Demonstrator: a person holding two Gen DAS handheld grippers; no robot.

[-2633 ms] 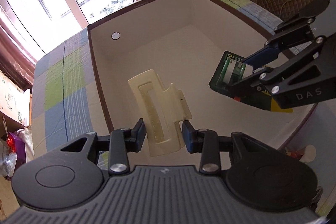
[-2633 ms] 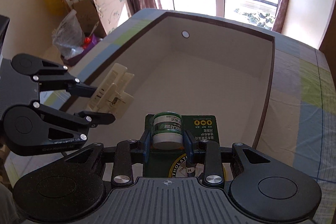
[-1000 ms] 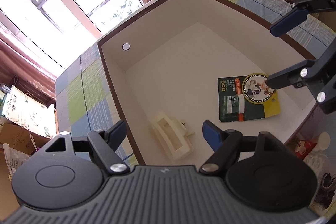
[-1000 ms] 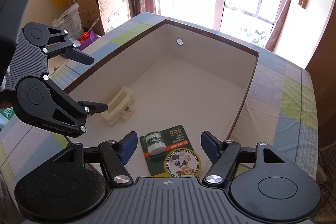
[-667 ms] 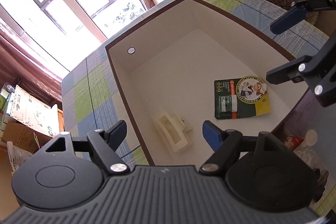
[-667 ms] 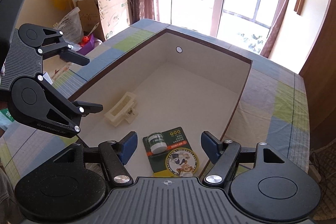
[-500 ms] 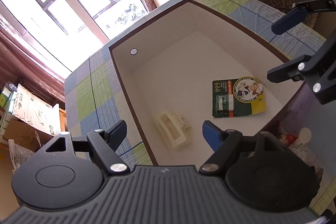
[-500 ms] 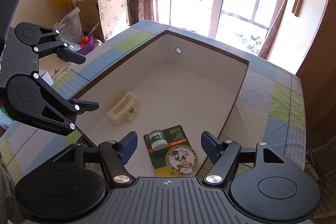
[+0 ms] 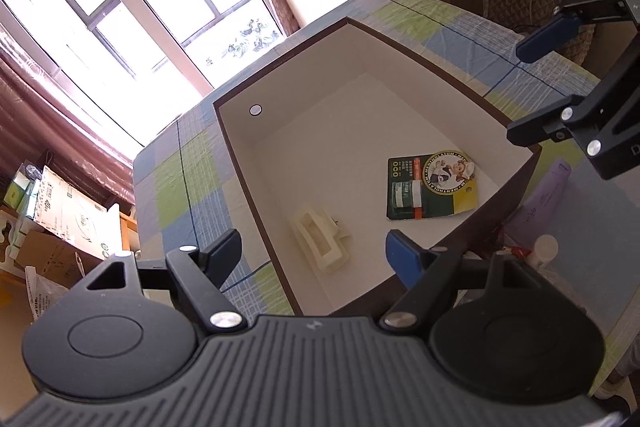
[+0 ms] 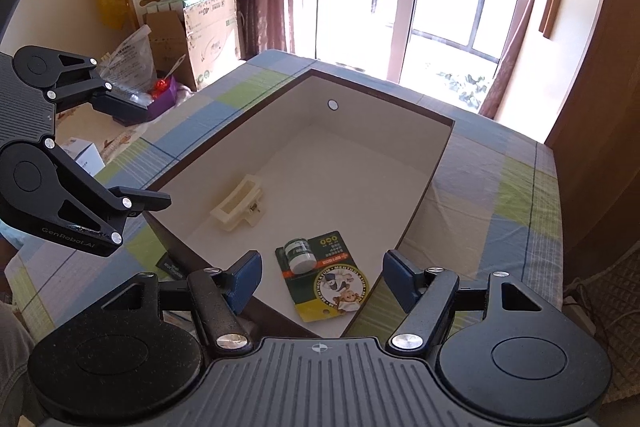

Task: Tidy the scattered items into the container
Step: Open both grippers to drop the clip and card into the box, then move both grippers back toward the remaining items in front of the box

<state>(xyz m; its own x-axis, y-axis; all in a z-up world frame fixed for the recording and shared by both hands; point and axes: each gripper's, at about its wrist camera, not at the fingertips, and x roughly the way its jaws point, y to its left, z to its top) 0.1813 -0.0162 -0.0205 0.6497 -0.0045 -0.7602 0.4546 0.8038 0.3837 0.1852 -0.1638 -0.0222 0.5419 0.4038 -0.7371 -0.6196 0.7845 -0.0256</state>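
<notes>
"MENTHOLATUM" card (image 10: 325, 277) & clip (image 10: 237, 202) in box (image 10: 420, 195), left gripper (image 10: 136, 155) "GenRobot.AI".

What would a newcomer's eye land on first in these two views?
The big white-lined box on the checked cloth, filling the middle of both views. Inside it lie a cream hair clip by the left wall and a green carded balm jar nearer the front corner. Both hand-held grippers, left and right, hang open above the near rim, holding nothing.
</notes>
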